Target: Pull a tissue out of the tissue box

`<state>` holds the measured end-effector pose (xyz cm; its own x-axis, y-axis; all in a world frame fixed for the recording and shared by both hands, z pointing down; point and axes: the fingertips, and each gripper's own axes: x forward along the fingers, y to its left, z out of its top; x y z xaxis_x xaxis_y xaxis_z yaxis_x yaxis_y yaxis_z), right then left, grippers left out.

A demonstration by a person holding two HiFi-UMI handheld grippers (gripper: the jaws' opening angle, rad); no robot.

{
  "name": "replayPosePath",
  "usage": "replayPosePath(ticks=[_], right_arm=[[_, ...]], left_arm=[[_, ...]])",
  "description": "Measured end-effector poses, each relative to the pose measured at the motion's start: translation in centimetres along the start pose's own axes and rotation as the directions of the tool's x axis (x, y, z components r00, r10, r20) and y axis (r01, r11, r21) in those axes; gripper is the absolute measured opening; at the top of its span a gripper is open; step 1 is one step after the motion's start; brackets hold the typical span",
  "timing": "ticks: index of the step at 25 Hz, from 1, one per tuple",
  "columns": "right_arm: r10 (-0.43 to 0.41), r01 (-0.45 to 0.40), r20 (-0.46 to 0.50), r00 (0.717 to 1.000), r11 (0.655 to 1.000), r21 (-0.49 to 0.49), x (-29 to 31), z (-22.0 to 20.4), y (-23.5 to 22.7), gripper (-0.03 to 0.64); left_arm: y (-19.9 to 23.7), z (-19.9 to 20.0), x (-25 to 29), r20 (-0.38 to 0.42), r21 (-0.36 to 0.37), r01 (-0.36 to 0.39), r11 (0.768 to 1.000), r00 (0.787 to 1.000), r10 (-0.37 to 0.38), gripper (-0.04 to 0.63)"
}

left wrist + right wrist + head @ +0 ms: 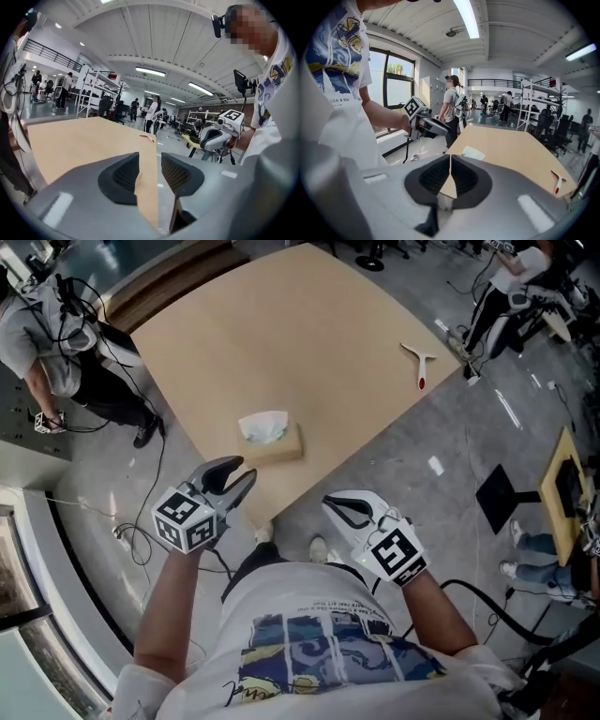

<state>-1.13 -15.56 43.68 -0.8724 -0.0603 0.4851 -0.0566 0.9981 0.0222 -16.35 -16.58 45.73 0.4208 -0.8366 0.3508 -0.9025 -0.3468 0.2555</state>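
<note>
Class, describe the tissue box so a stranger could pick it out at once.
Find the large tan table. Near its closest edge sits the tissue box, low and tan like the tabletop. A white tissue puffs from its top, unlike the thin red-tipped tool at the right corner.

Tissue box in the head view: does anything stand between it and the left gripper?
Nothing visible does. The left gripper, open and empty, is at the near edge of the table, and only bare tabletop separates it from the tissue box. The white tool lies far aside.
</note>
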Motion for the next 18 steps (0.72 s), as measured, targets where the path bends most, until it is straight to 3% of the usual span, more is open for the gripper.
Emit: replayPosePath(ticks=[10,14,18], right_arm=[[-0.136,0.14,-0.051,0.989,0.987,0.084,2.7,1.2,-1.4,0.009],[-0.197,0.204,-0.071,0.978,0.971,0.121,3.4,1.4,-1.8,0.009],[-0.265,0.281,-0.11,0.958,0.944,0.175,3.4,1.1,-1.5,0.009]], left_arm=[[9.1,-0.6,5.1,-0.147,0.076,0.107,0.991,0.985,-0.095,0.164],[11.7,-1.8,7.3,-0.211,0.086,0.159,0.984,0.968,-0.138,0.175],[13.4,-3.4,9.9,-0.289,0.095,0.23,0.968,0.937,-0.195,0.178]])
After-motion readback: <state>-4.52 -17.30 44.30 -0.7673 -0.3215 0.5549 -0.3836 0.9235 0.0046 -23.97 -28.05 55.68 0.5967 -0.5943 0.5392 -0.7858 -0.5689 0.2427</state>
